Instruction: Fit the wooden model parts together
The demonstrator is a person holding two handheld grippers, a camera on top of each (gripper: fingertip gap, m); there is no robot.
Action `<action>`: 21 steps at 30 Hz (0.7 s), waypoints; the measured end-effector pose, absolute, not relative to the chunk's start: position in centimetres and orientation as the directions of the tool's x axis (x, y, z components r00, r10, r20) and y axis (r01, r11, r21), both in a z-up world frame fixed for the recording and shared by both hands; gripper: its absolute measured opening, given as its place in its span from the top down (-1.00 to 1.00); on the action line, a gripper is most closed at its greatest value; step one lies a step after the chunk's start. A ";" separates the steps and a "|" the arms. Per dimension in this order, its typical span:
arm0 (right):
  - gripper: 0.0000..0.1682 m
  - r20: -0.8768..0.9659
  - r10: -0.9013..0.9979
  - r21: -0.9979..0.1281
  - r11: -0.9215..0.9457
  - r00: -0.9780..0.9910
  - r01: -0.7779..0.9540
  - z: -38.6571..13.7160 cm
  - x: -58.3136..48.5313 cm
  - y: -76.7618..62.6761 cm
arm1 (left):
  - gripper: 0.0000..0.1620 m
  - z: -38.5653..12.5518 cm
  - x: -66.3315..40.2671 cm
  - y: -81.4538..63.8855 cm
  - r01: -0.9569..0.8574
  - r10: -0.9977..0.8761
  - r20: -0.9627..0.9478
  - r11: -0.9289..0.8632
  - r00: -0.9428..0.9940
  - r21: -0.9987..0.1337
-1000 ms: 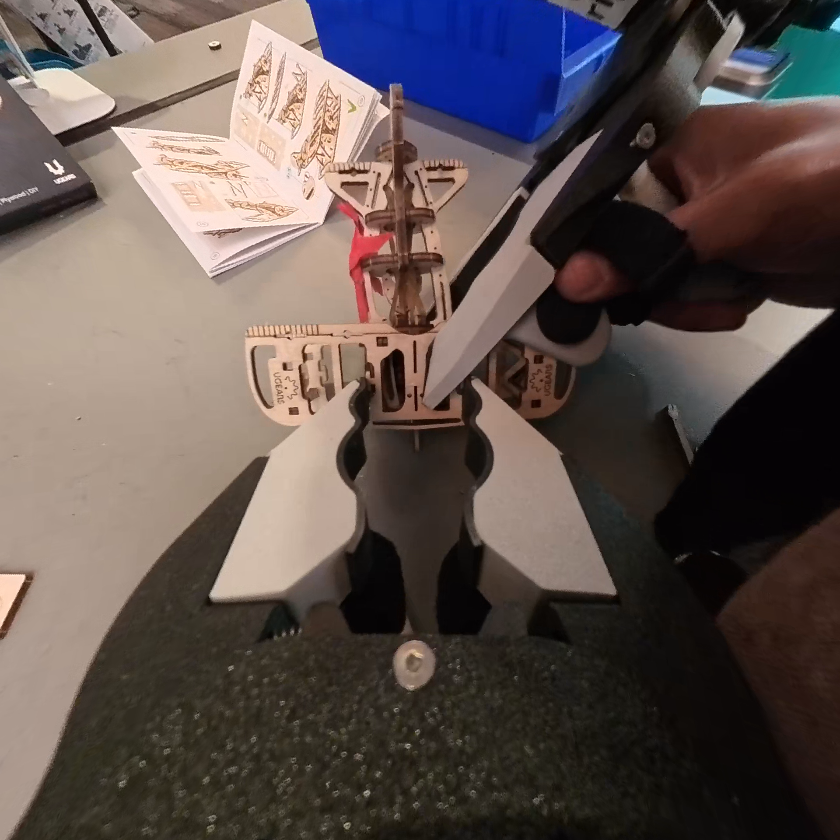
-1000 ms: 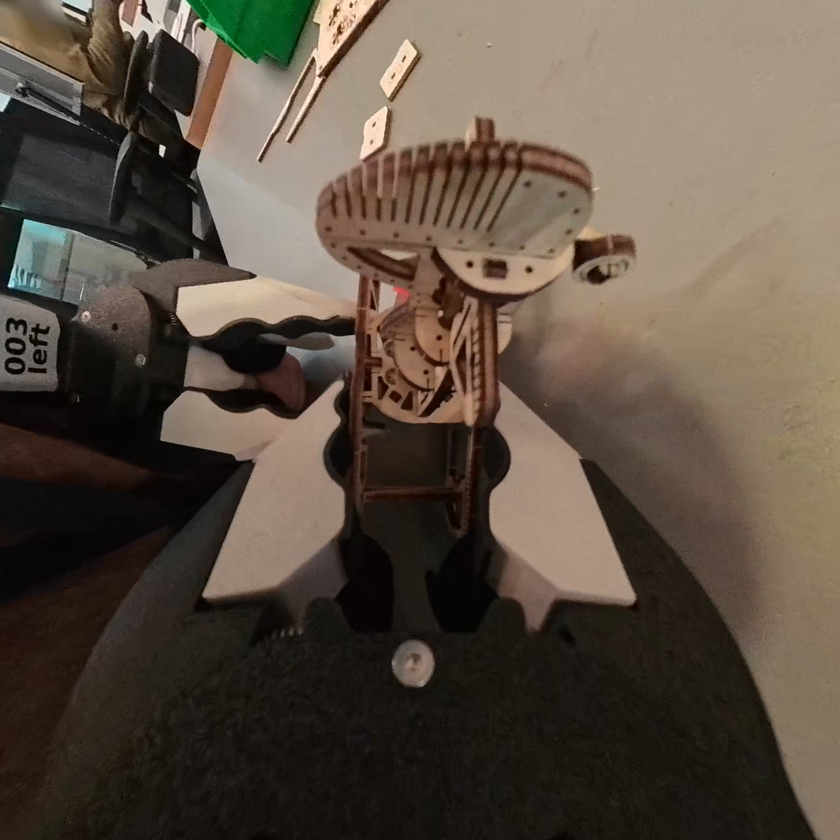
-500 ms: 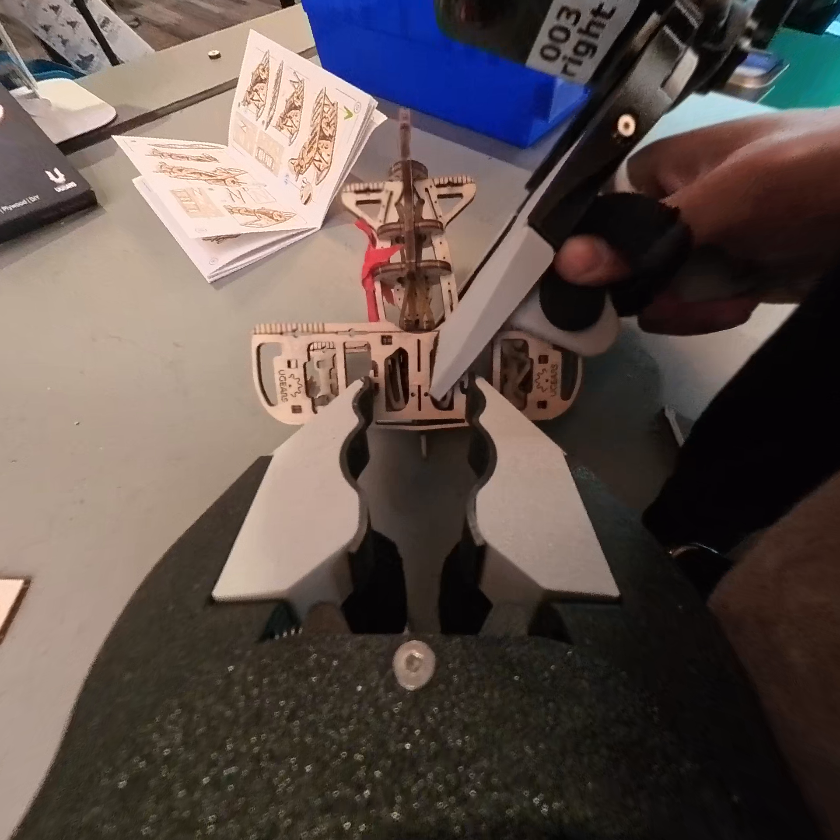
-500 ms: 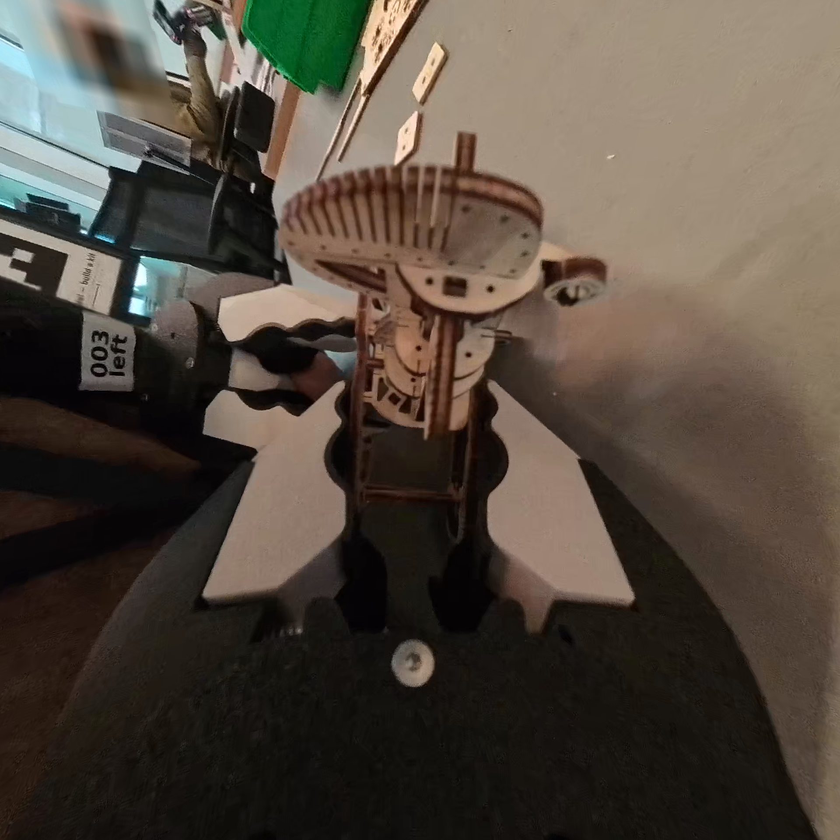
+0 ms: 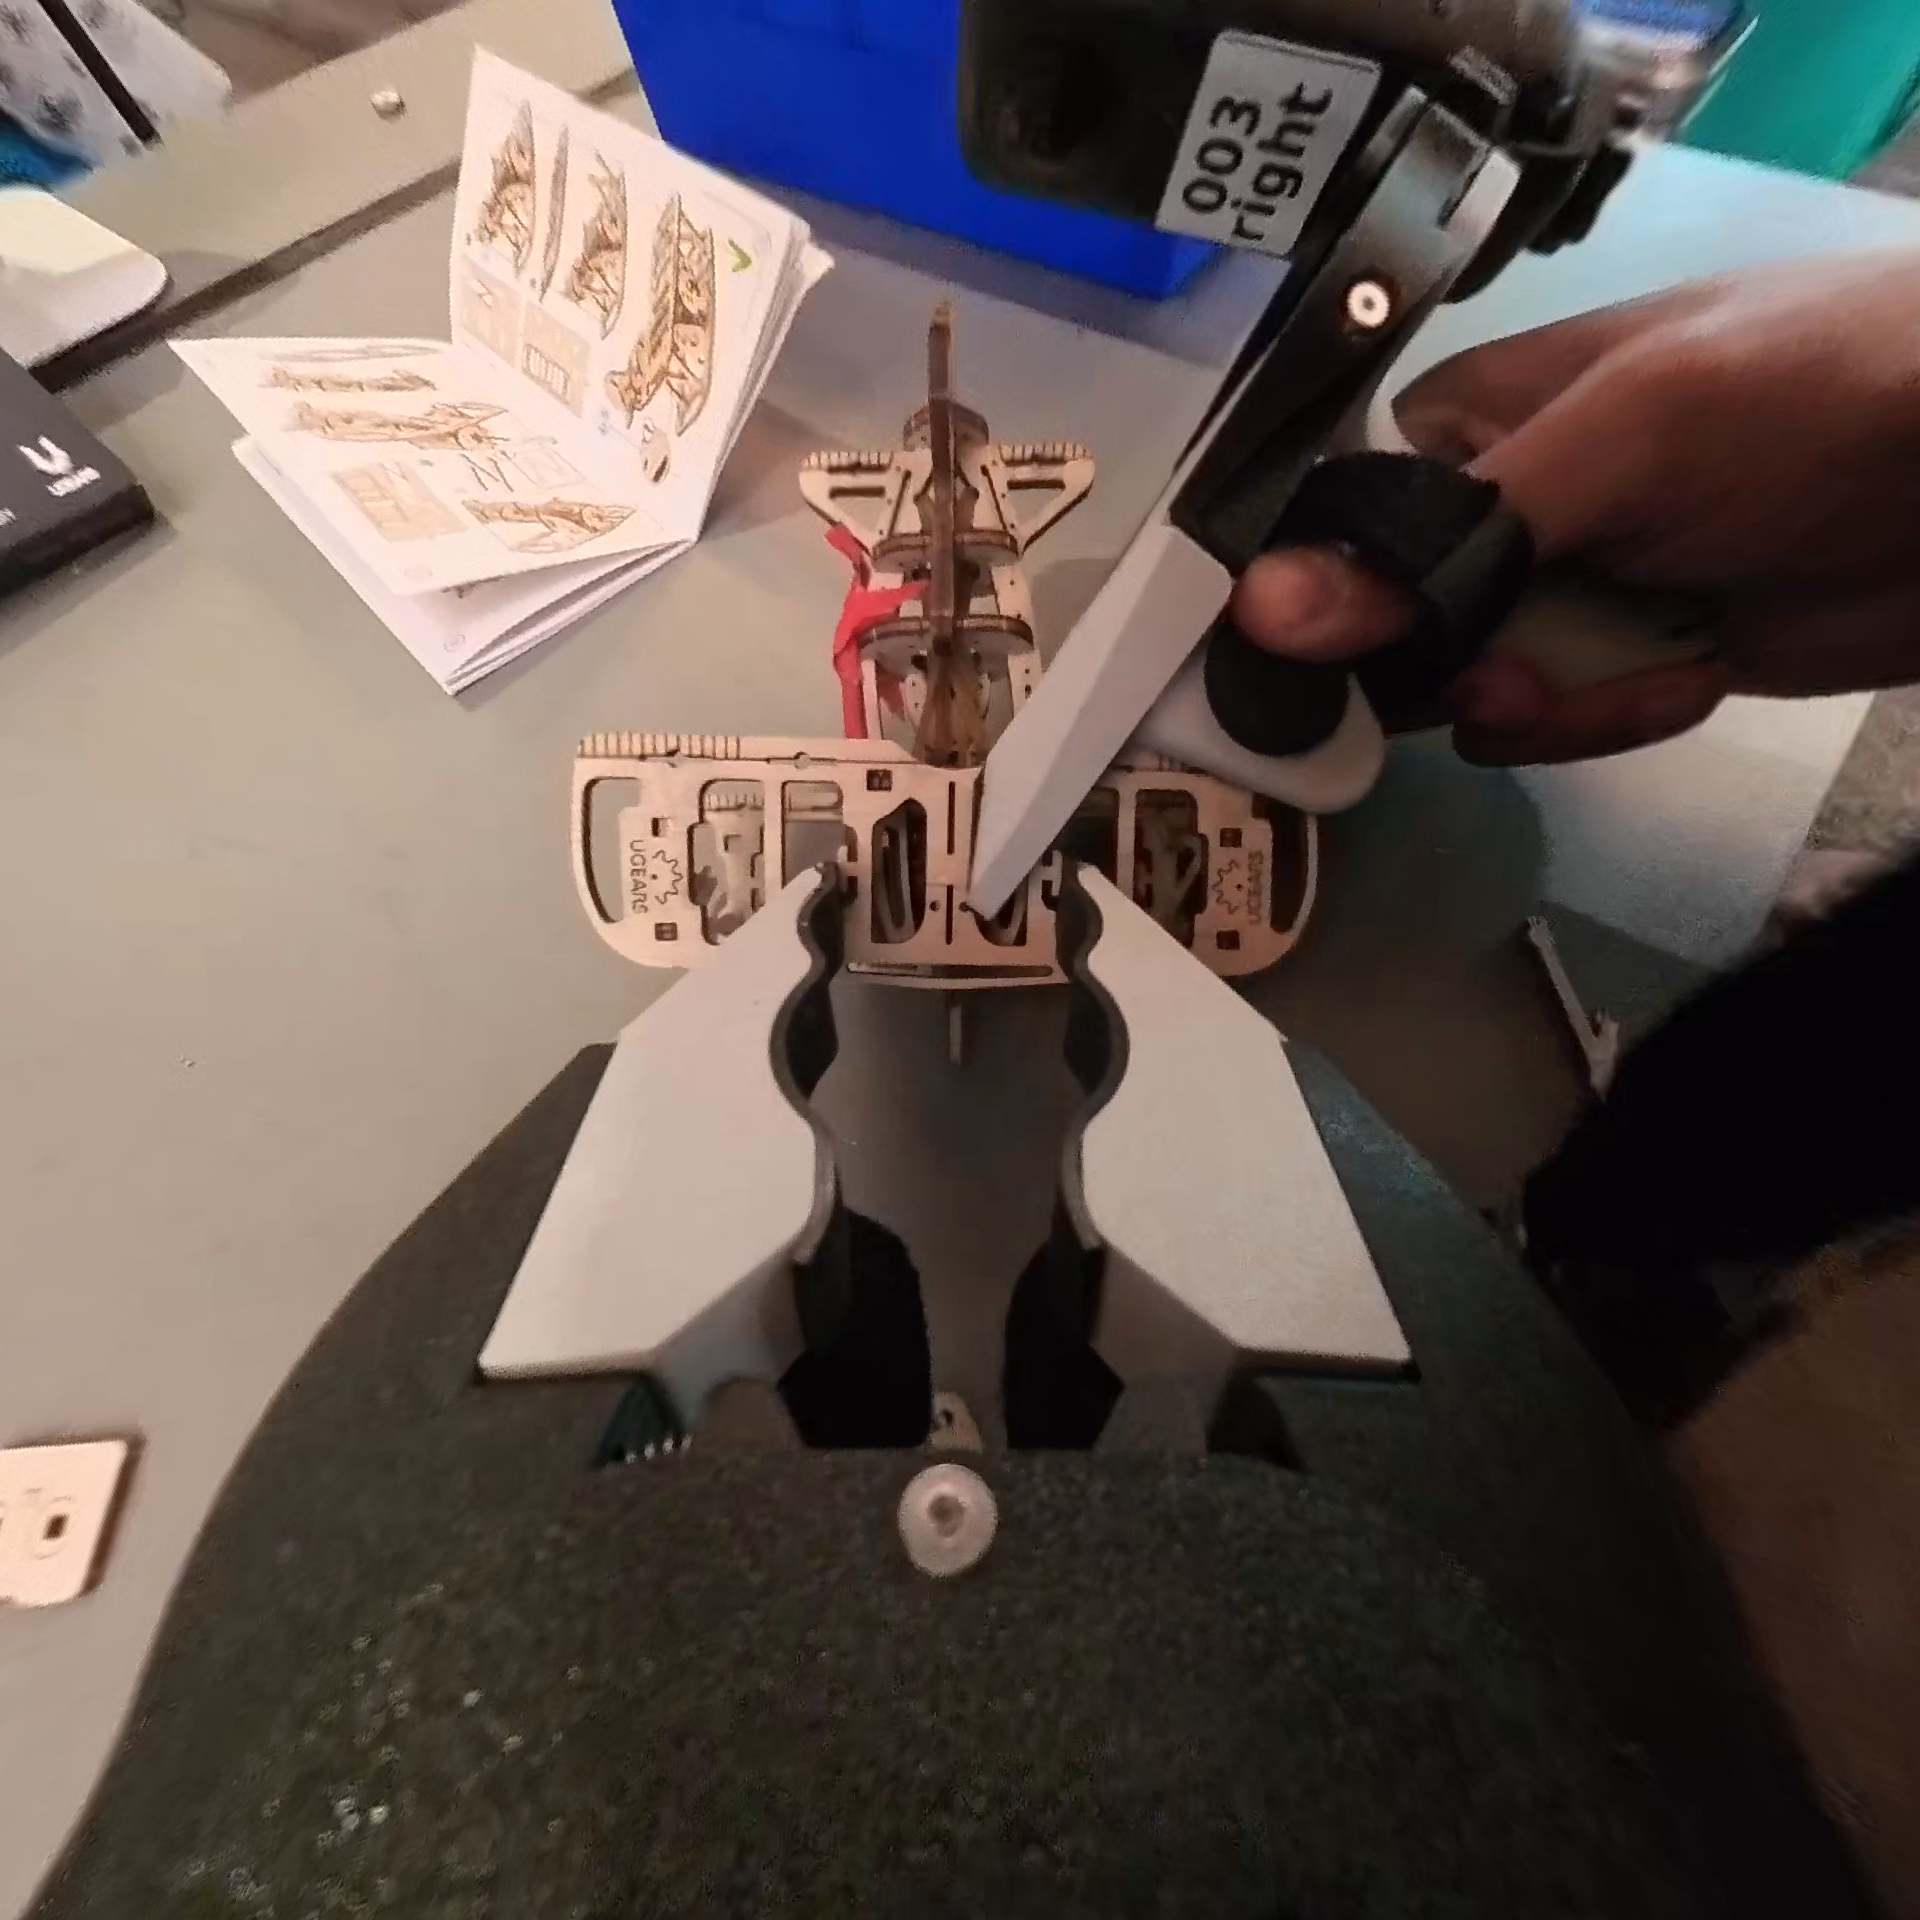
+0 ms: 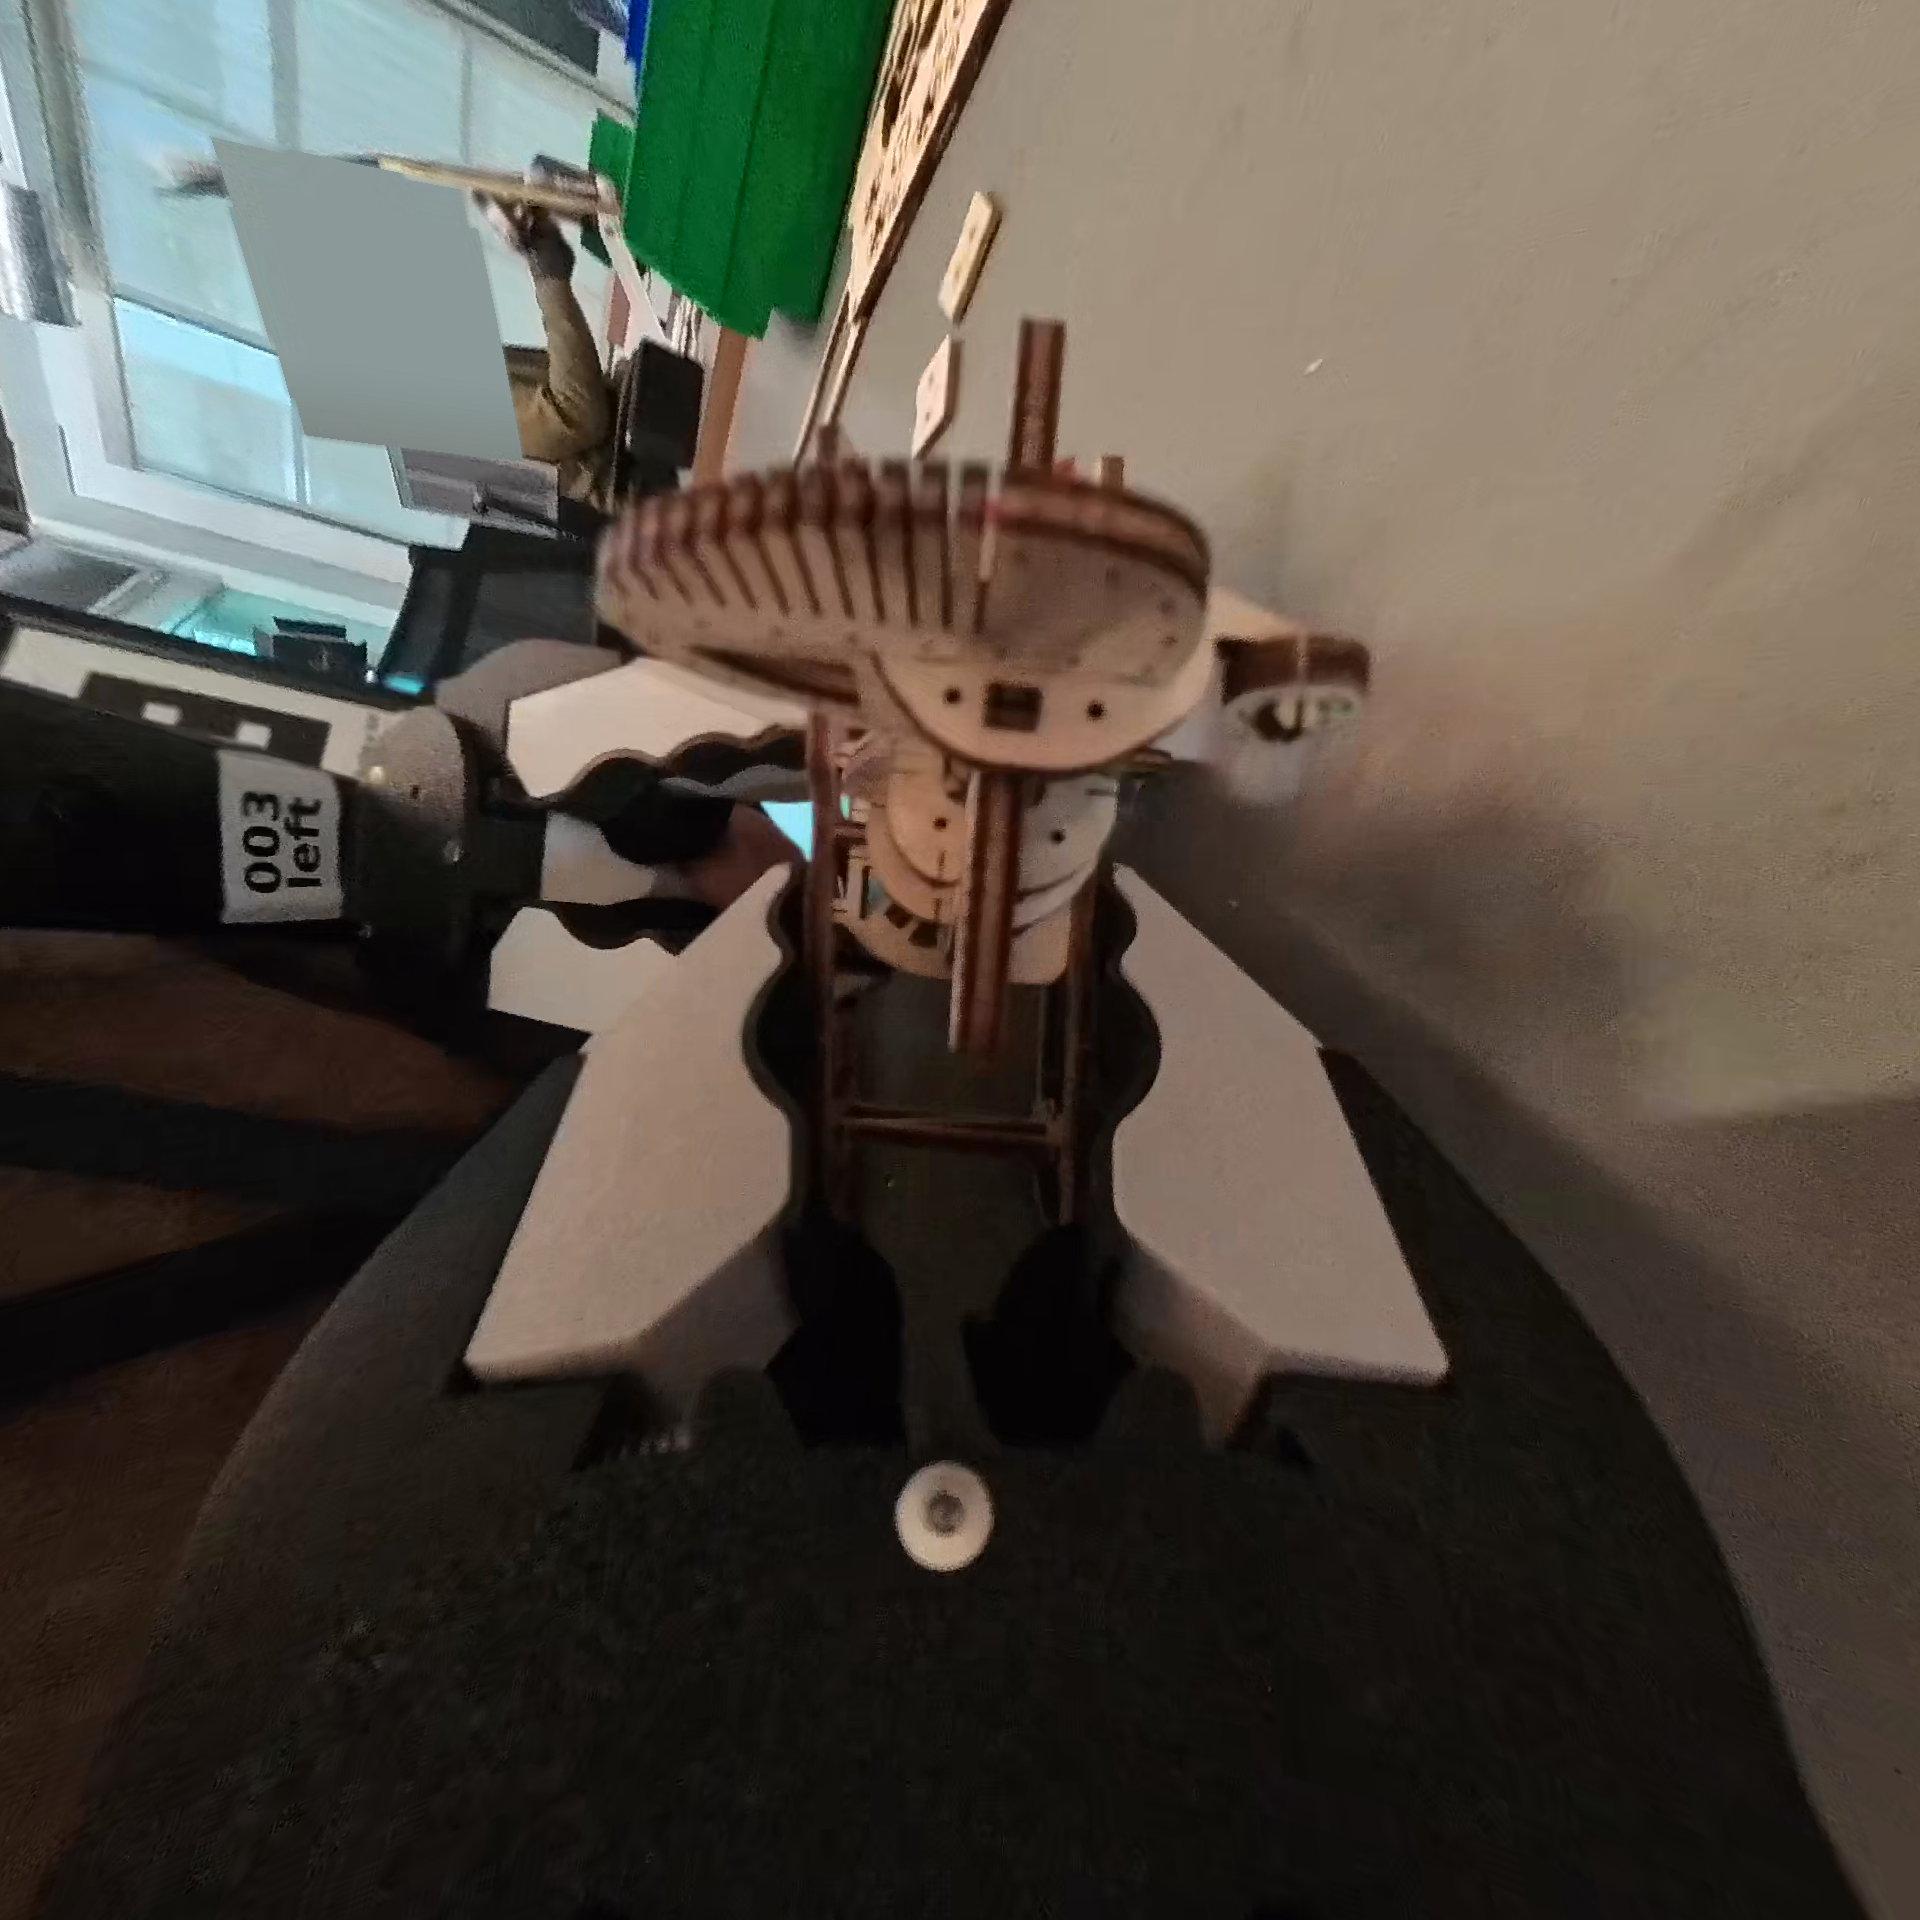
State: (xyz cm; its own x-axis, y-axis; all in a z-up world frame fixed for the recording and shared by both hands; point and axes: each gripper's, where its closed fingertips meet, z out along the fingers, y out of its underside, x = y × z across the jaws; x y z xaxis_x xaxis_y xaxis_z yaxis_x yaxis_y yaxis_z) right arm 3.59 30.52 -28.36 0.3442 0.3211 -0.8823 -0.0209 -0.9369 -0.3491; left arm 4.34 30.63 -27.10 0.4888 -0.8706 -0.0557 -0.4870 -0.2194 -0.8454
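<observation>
Pale plywood plane on the grey table, gripped by one gripper and faced by the other.

Leftmost lies the open instruction booklet [image 5: 499, 416], then the wooden model plane [image 5: 940, 831] on the grey table [image 5: 260, 883], wing spread crosswise, fuselage running straight away from the left gripper [image 5: 945, 904]. That gripper's jaws gape, its tips at the wing's near edge, seemingly just touching, though the wide lens makes this uncertain. From the right, the right gripper [image 6: 951, 935] slants down, clenched across the fuselage frame behind the wing. The left gripper sits squarely in line with the long axis, so it looks best placed to press forward while the right braces.
</observation>
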 end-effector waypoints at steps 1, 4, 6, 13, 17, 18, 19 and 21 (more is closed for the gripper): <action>0.38 -0.883 0.316 -0.352 -0.935 0.348 -0.043 -28.3 3.8 30.9 | 0.53 -27.1 4.5 30.9 -0.514 -0.875 -0.045 -0.241 0.482 -0.823; 0.34 -0.836 0.389 -0.437 -0.898 0.387 -0.041 -27.8 4.9 31.3 | 0.53 -27.1 5.0 31.4 -0.613 -0.913 -0.060 -0.221 0.403 -0.758; 0.35 -0.808 0.420 -0.489 -0.869 0.413 -0.073 -26.9 6.7 31.3 | 0.53 -27.5 5.4 30.7 -0.649 -0.941 -0.005 -0.229 0.338 -0.726; 0.94 -0.509 0.592 -0.724 -0.687 0.625 0.062 -25.2 12.8 29.1 | 0.53 -26.7 5.0 31.2 -0.787 -0.995 -0.011 -0.076 0.104 -0.613; 1.00 -0.260 0.726 -0.867 -0.465 0.636 0.177 -22.5 10.7 28.0 | 0.53 -26.9 4.0 31.9 -0.839 -0.996 -0.091 0.053 -0.004 -0.542; 1.00 -0.208 0.750 -0.882 -0.421 0.629 0.211 -22.3 9.5 27.9 | 0.53 -27.0 3.8 31.9 -0.844 -0.993 -0.114 0.081 -0.024 -0.530; 1.00 -0.153 0.749 -0.879 -0.401 0.644 0.257 -22.7 8.6 28.1 | 0.53 -27.0 3.7 31.8 -0.850 -0.991 -0.126 0.100 -0.040 -0.517; 1.00 -0.118 0.744 -0.848 -0.421 0.658 0.323 -23.6 6.8 28.7 | 0.53 -27.0 3.5 31.6 -0.863 -0.987 -0.146 0.129 -0.065 -0.489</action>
State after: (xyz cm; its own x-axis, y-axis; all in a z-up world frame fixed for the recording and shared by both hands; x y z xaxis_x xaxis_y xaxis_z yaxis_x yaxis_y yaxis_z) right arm 6.83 28.66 -23.59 0.6582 0.7435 -0.1180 0.3234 -0.4208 -0.8475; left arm 3.55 31.65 -27.05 -0.0653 -0.9871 -0.1462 -0.8627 0.1295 -0.4889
